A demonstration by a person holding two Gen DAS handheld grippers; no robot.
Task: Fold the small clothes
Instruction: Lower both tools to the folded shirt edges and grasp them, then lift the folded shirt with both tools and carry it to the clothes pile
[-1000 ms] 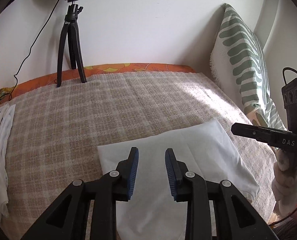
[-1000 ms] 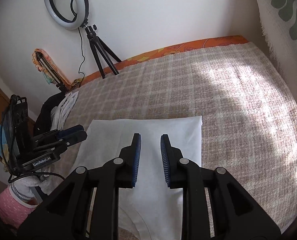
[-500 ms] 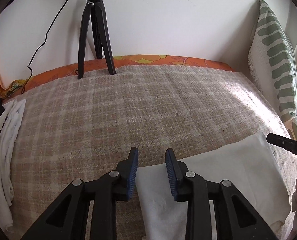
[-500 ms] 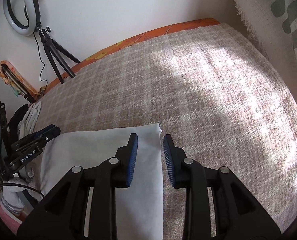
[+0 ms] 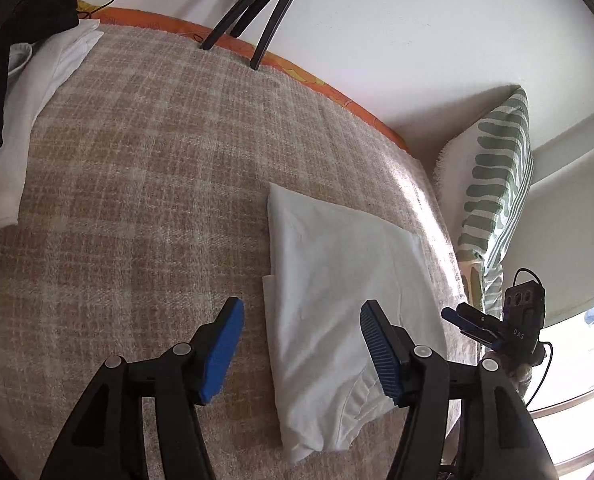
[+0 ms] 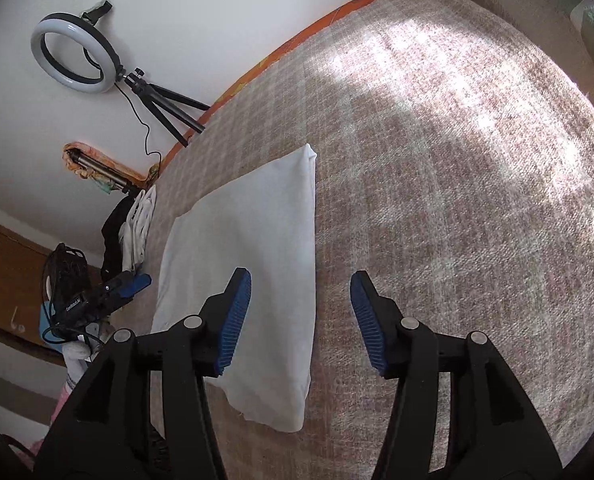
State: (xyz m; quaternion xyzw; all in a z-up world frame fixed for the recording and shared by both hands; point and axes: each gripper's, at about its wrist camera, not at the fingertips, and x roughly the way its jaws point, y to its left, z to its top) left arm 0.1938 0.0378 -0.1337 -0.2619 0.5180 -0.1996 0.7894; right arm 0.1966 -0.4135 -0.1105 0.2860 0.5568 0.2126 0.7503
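A folded white garment (image 5: 337, 280) lies flat on the plaid bed cover (image 5: 137, 180). In the left wrist view my left gripper (image 5: 301, 312) hovers over its left edge; its jaws are opening, the cloth edge shows in the gap, and no pad presses on it. In the right wrist view the same garment (image 6: 249, 240) stretches away from me. My right gripper (image 6: 301, 280) straddles its right edge, its jaws also opening and gripping nothing. Each gripper shows in the other's view: the right one (image 5: 469, 320), the left one (image 6: 125, 286).
A ring light (image 6: 75, 54) on a black tripod (image 5: 257, 12) stands at the far wall. A pile of white clothes (image 5: 29, 92) and a black garment (image 5: 1, 60) lie at the bed's left side. A green patterned pillow (image 5: 497, 184) leans at the right.
Both grippers' jaws have spread wide. Each has rolled and slid outward from above the garment's middle to one of its side edges.
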